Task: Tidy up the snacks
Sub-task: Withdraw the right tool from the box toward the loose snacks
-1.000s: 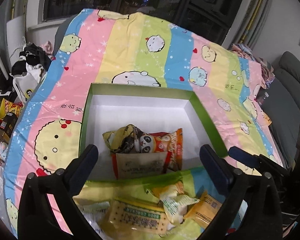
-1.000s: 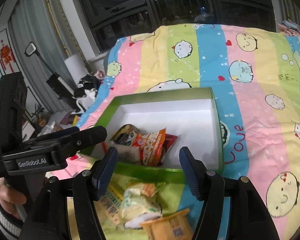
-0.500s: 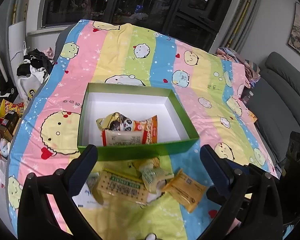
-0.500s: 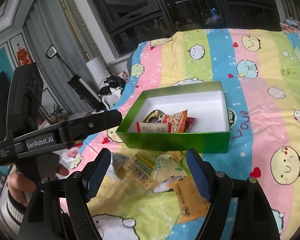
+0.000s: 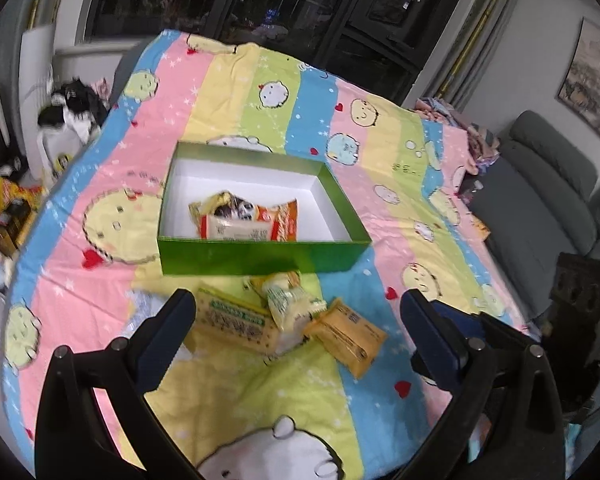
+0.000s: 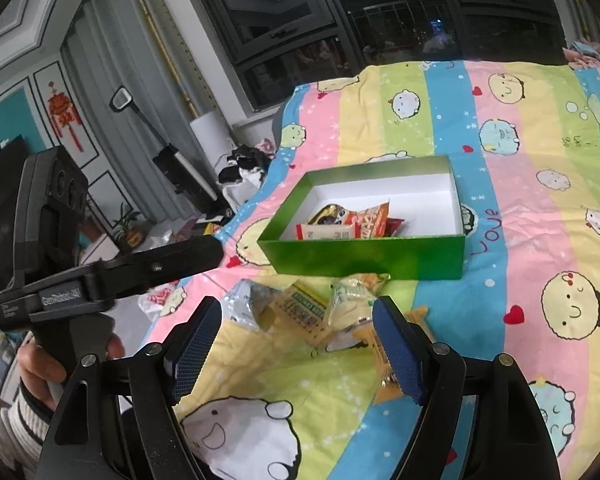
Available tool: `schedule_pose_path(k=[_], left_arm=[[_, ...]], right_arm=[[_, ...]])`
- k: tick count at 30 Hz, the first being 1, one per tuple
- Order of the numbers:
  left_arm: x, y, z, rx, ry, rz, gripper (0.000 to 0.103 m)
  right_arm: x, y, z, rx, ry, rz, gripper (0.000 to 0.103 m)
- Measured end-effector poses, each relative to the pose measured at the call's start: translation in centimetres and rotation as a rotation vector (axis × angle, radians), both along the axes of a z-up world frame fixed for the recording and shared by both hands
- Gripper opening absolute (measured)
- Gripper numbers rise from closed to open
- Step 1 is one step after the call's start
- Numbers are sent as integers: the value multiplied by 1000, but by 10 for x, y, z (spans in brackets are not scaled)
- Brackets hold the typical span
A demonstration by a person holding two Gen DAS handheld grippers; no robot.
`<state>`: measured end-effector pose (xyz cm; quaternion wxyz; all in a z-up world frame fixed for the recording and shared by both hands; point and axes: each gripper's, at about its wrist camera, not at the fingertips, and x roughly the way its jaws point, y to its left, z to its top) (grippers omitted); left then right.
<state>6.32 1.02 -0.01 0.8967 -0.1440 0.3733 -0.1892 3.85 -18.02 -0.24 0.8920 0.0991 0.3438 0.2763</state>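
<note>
A green box with a white inside lies on a striped cartoon bedspread; it also shows in the right wrist view. Several snack packets lie in it. Loose snacks lie in front of it: a yellow cracker pack, a pale green packet, an orange packet and a silvery packet. My left gripper is open and empty, above and behind the loose snacks. My right gripper is open and empty over the same pile.
The bedspread covers the whole bed. A grey sofa stands to the right. Clothes and bags lie on the floor at the left. The left gripper's body and the hand holding it show at the left of the right wrist view.
Both grippers have pulled back and up from the box. The loose snacks in front of the box have come fully into view. Both stay open.
</note>
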Motion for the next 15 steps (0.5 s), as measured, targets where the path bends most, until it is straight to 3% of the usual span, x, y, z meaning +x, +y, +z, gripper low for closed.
schedule_pose_path(k=[3,10,15], left_arm=[[-4,16,-9,-85,34,-16,103],[-11,49,-34,-151,88,41,103],[-17,49,-56,-184,104,-36,103]], right_arm=[[-4,1,-5,-12,9,7,79],[-7,3,-27,-68,52,3,79],[-5,3,-40,-60,87,11,79]])
